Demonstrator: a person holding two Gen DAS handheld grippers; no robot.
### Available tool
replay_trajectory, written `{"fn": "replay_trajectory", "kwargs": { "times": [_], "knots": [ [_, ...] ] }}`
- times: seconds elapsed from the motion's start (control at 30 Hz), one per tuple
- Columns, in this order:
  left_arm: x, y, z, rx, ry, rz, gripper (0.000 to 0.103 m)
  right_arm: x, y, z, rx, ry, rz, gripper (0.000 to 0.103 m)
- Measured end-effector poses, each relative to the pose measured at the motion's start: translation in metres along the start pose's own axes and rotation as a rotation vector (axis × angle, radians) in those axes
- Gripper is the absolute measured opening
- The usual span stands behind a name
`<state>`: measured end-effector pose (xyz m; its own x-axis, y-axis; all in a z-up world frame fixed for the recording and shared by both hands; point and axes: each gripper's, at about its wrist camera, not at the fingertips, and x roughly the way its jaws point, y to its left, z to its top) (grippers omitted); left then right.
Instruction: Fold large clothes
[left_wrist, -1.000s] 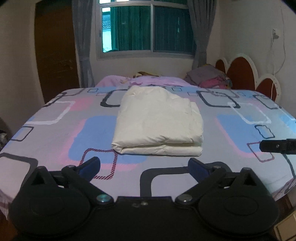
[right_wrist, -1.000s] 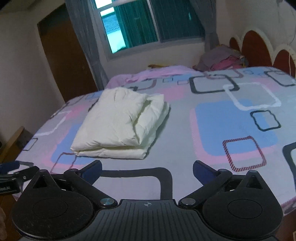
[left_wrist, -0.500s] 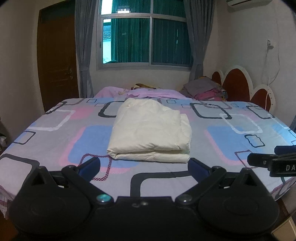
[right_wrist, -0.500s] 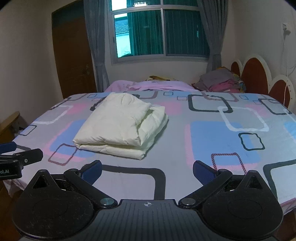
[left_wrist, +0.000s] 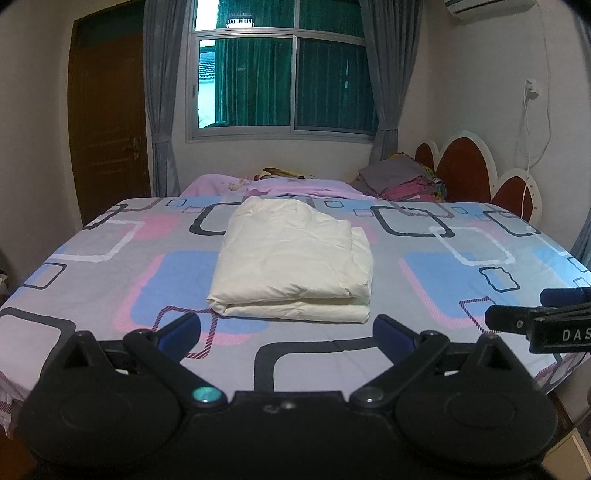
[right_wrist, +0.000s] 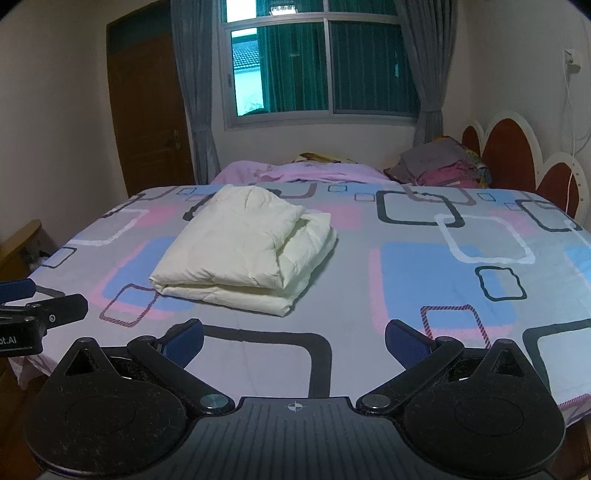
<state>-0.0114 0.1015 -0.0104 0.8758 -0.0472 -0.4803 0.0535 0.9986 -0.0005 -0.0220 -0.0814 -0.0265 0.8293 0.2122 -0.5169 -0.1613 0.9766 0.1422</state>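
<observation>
Cream garment (left_wrist: 291, 266) lying folded, compact, on bed (left_wrist: 443, 258): folding looking done. Left tongs (left_wrist: 286, 328) and right tongs (right_wrist: 293, 339) hanging spread, empty, well apart from it.

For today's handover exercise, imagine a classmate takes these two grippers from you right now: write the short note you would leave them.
Left gripper: open, empty, held off the near edge of the bed.
Right gripper: open, empty, beside the left one, also short of the bed.
Garment: cream, lies folded in a neat stack on the bedsheet, left of the bed's middle; nothing touches it.
Done: this piece looks fully folded.
Left: likely nothing on this piece, unless a smaller fold is wanted. A pile of clothes sits at the far right corner by the headboard; whether it needs folding, I cannot tell.
</observation>
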Motion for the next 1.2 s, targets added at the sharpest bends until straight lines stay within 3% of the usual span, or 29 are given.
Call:
{"fn": "replay_trajectory", "kwargs": {
  "times": [1.2],
  "knots": [
    [0.003,-0.008,0.008,0.026,-0.009,0.020,0.100,0.001,-0.017,0.006,0.009,-0.002,0.006,0.103]
  ]
}}
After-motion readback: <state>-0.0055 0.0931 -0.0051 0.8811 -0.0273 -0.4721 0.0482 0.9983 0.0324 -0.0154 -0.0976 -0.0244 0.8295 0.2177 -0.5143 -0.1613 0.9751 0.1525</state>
